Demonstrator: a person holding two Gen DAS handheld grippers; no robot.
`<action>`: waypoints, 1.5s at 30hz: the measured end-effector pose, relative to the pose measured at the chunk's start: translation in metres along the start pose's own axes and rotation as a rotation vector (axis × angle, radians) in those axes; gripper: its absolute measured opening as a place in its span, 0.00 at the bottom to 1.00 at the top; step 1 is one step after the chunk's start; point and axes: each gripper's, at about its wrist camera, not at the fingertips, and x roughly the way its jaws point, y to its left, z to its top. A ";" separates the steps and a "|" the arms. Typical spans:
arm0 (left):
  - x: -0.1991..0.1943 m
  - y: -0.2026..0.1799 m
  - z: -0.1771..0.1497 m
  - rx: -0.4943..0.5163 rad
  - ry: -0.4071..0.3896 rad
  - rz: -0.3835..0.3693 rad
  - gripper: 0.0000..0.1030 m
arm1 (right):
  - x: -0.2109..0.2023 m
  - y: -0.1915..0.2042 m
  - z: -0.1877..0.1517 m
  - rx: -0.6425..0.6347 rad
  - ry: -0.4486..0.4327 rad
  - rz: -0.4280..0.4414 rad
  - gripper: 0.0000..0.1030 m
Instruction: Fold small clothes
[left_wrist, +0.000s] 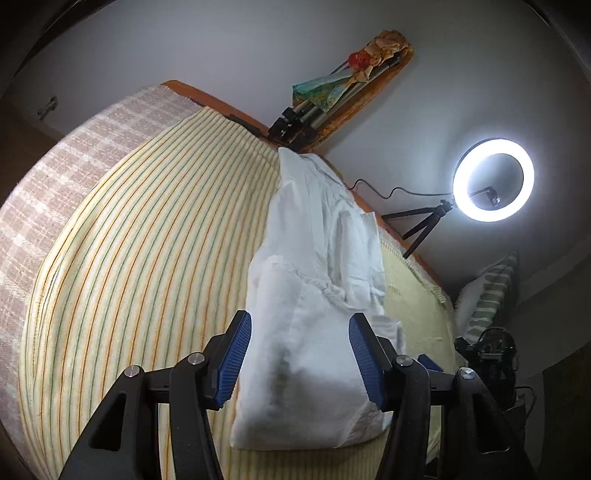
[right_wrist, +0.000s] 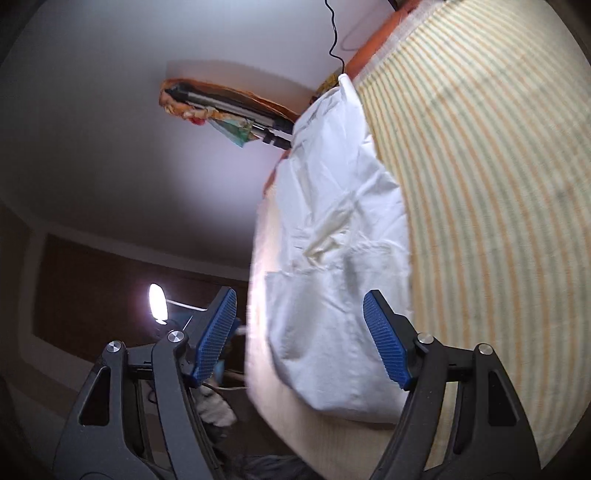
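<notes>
Left wrist view: white garment (left_wrist: 317, 295) lies in a long folded strip down the centre of the frame, on a yellow striped sheet (left_wrist: 147, 258) covering a bed.
Garment shape: several layers overlap, with a gathered seam across the middle; the near end is a smooth rounded fold at lower centre.
Left claw (left_wrist: 301, 360): blue-padded fingers (left_wrist: 236, 358) stand wide apart on either side of the garment's near end; nothing is clamped between them.
Right wrist view: the same white garment (right_wrist: 332, 258) runs from upper centre to lower centre, along the sheet's (right_wrist: 480, 221) left edge.
Right claw (right_wrist: 299, 339): fingers spread apart and holding nothing, one at lower left off the bed edge, the other at lower right near the cloth; whether it touches the cloth is unclear.
Containers: none can be made out in either view.
Bed surround: checked pink blanket (left_wrist: 55, 184) at the left of the left wrist view; orange bed edge (left_wrist: 221, 107) at upper centre.
Lighting: lit ring light (left_wrist: 493, 181) on a small tripod (left_wrist: 421, 221) at right of the left wrist view.
Upper centre: folded tripod legs (left_wrist: 314, 114) with colourful cloth (left_wrist: 347, 81) draped on them, against the wall.
Right edge: striped green cushion (left_wrist: 487, 291).
</notes>
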 end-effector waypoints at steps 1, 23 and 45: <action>0.005 0.004 -0.004 0.001 0.014 0.013 0.54 | 0.001 0.001 -0.004 -0.027 0.010 -0.042 0.63; 0.044 0.031 -0.025 -0.024 0.148 0.037 0.36 | 0.024 -0.024 -0.005 -0.078 0.069 -0.161 0.09; 0.066 0.041 0.011 -0.096 0.239 -0.365 0.09 | 0.013 -0.026 0.015 -0.072 0.003 0.199 0.06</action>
